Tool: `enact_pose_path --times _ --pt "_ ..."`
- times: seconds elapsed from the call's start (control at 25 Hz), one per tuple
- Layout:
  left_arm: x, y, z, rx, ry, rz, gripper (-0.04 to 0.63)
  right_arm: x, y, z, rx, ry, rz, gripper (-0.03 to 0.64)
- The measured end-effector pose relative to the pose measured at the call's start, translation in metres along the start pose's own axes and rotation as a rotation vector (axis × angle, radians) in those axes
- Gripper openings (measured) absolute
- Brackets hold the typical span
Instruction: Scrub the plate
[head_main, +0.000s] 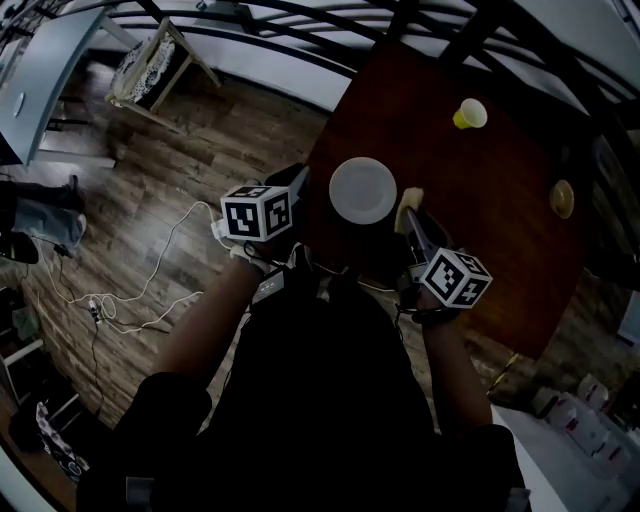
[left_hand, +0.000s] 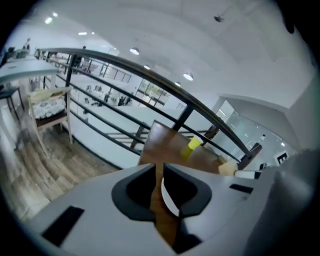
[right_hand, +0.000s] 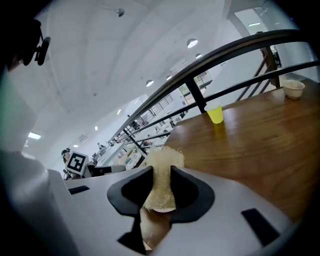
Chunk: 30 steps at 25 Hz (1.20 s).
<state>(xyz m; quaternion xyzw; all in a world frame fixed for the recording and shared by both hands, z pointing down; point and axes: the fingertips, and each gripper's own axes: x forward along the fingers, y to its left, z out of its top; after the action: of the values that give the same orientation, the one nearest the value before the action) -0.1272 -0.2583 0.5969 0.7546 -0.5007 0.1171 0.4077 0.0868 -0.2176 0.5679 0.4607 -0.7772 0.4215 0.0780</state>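
A white round plate lies on the dark brown table. My left gripper reaches the plate's left rim from the table's left edge. In the left gripper view its jaws stand almost together, my left gripper shut on a white sliver of the plate. My right gripper sits just right of the plate, shut on a beige fibrous scrubber. The scrubber fills the gap of my right gripper and sticks out past the jaws.
A yellow cup stands at the table's far side and a small bowl near its right edge. A dark railing runs behind the table. Cables lie on the wooden floor at left, with a wooden chair beyond.
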Motion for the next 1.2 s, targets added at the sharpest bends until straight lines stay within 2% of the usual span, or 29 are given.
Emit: enact_pose_path --times 0.08,0.28,0.56,0.8,1.0,1.12,1.2 --pt "-0.006 0.004 0.018 0.058 -0.060 0.037 0.054 -0.002 0.015 0.004 -0.006 -0.011 0.027 0.118" --pt "-0.026 0.027 0.049 0.145 -0.186 0.168 0.054 -0.005 0.050 0.013 -0.036 -0.029 0.090 0.118" --pt "-0.031 0.056 0.060 0.178 -0.236 0.321 0.054 0.002 0.079 0.015 -0.047 -0.026 0.149 0.117" --pt "-0.043 0.085 0.076 0.241 -0.282 0.431 0.054 0.007 0.092 0.016 -0.048 -0.030 0.166 0.118" --pt "-0.030 0.097 0.064 0.205 -0.258 0.401 0.054 0.016 0.094 0.010 -0.041 -0.030 0.175 0.118" --pt "-0.020 0.073 0.049 0.168 -0.252 0.334 0.054 0.015 0.090 0.005 -0.040 -0.018 0.176 0.118" --pt "-0.014 0.049 0.042 0.176 -0.248 0.284 0.054 0.013 0.086 0.001 -0.042 -0.009 0.173 0.118"
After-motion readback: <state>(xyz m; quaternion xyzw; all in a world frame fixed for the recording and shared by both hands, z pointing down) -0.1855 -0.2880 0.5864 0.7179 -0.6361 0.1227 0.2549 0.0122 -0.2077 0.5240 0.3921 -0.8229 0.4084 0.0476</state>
